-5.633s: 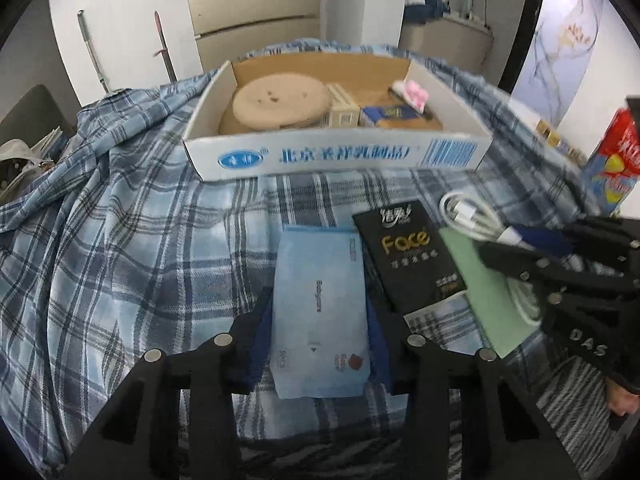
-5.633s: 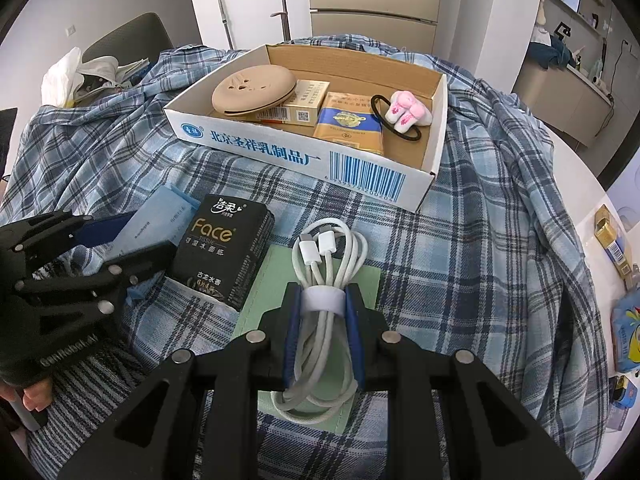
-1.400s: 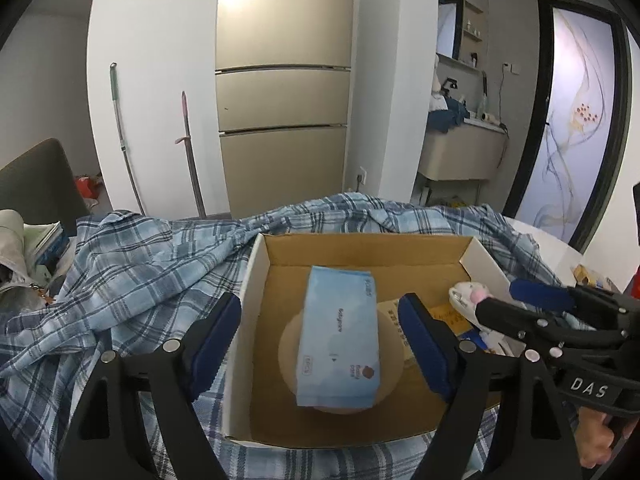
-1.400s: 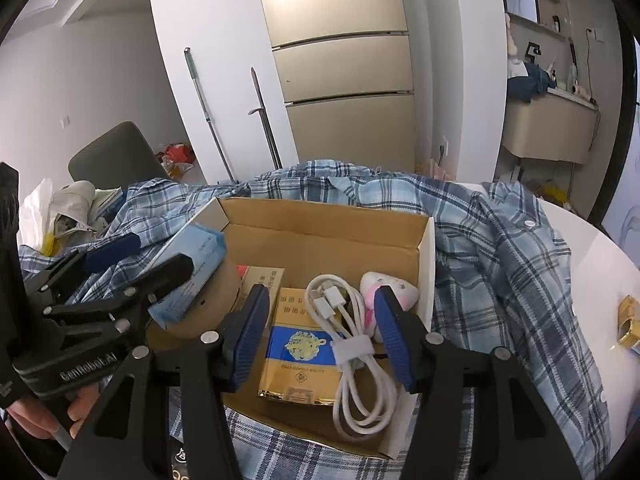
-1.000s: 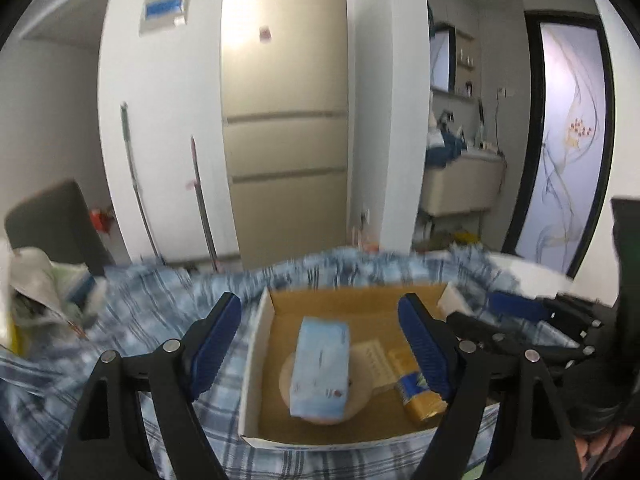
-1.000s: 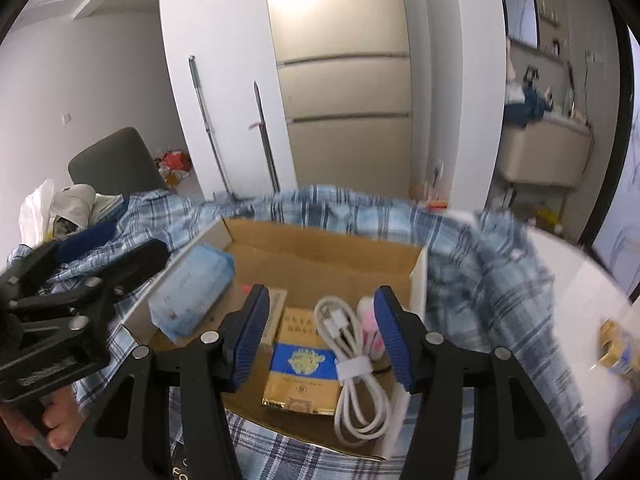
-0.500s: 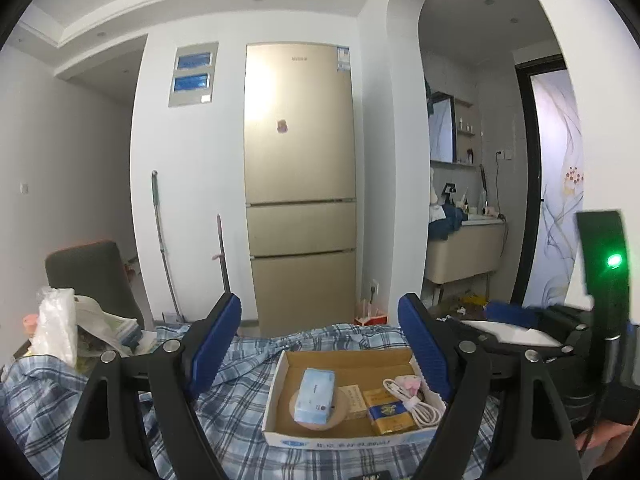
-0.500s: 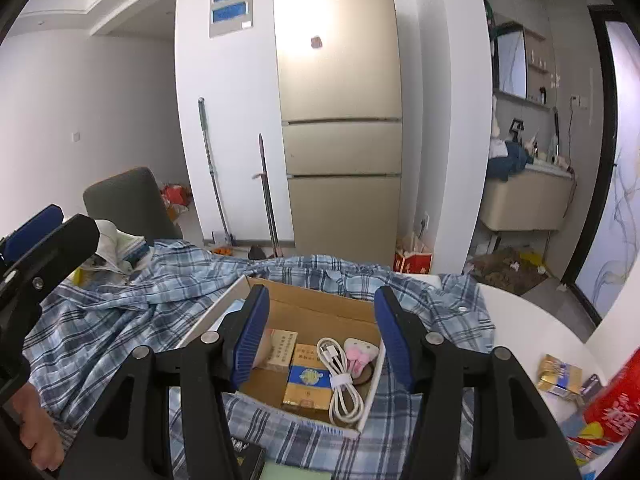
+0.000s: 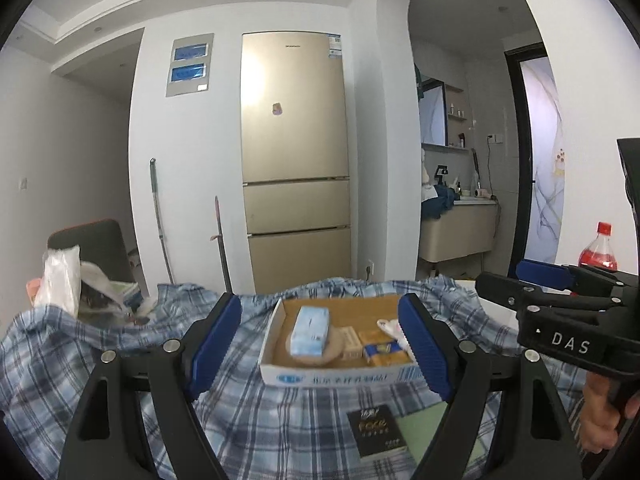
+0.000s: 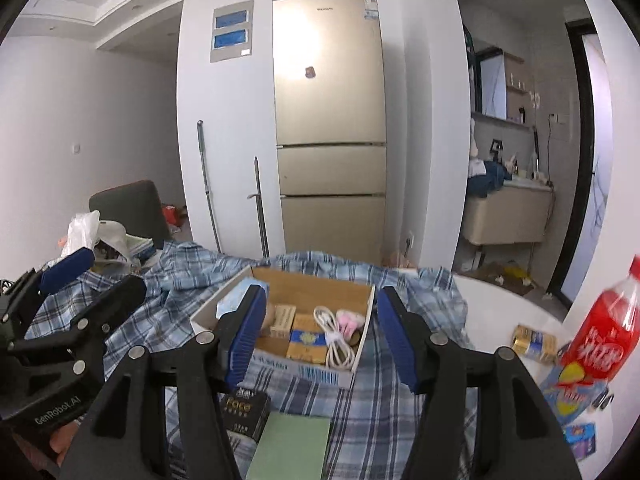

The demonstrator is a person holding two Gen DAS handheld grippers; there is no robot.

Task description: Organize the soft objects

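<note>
A cardboard box (image 9: pixel 276 376) (image 10: pixel 320 374) sits on the plaid cloth. In it a light blue tissue pack (image 9: pixel 311 330) lies on a round tan pad, and a coiled white cable (image 10: pixel 334 338) lies beside a pink toy and small yellow boxes. A black "Face" tissue pack (image 9: pixel 374 430) (image 10: pixel 244 406) and a green pad (image 10: pixel 292 446) lie on the cloth in front of the box. My left gripper (image 9: pixel 320 344) is open and empty, held back from the box. My right gripper (image 10: pixel 320 338) is open and empty, also back and above.
A red soda bottle (image 10: pixel 604 332) and small packets stand on the white table at right. A gold fridge (image 9: pixel 294 160) stands behind, with a chair and bags (image 9: pixel 68 280) at left.
Both grippers let go of the tissue pack and the cable in the box, then pulled back and up. The box now looks small and far.
</note>
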